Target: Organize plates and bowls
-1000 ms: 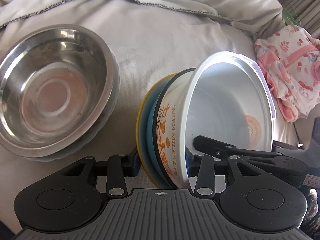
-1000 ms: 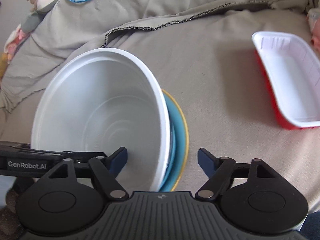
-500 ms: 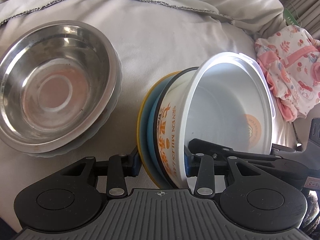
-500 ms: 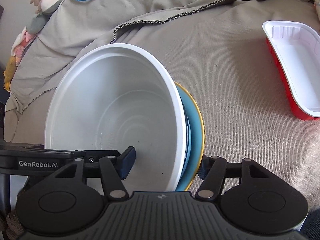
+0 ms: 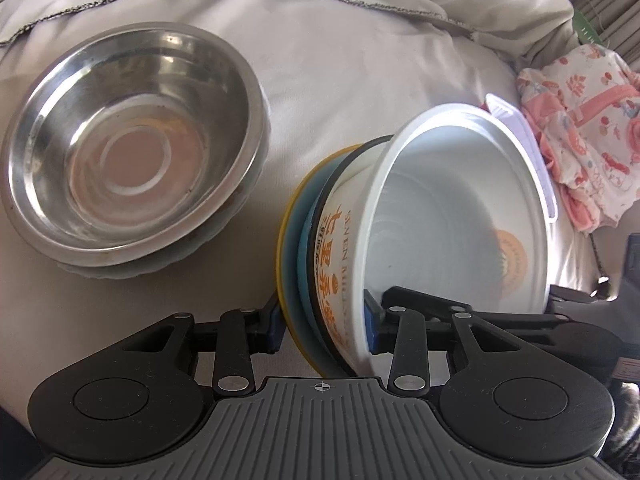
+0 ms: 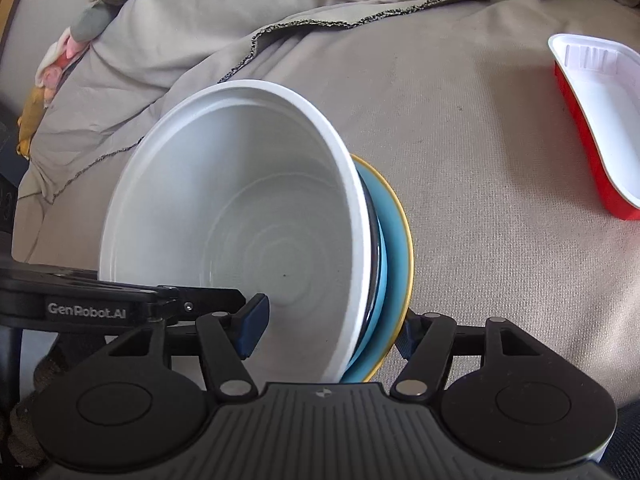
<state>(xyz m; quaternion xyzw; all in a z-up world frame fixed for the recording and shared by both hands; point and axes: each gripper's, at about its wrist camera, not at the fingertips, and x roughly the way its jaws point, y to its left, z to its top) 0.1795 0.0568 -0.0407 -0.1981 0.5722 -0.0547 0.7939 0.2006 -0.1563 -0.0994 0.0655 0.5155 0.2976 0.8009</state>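
White bowl [image 5: 440, 224] and plate [image 5: 289, 256] pinched by both grippers [image 5: 324, 320] [image 6: 332, 324], plate mostly hidden, bowl reads "SEVEN", left arm "GenRobot.AI".

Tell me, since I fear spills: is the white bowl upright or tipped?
Tipped. The white bowl lies on its side, mouth facing sideways, and looks empty; both grippers clamp it with the blue plate.

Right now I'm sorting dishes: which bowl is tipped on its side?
The white bowl with orange lettering, against the blue plate; the steel bowl sits upright.
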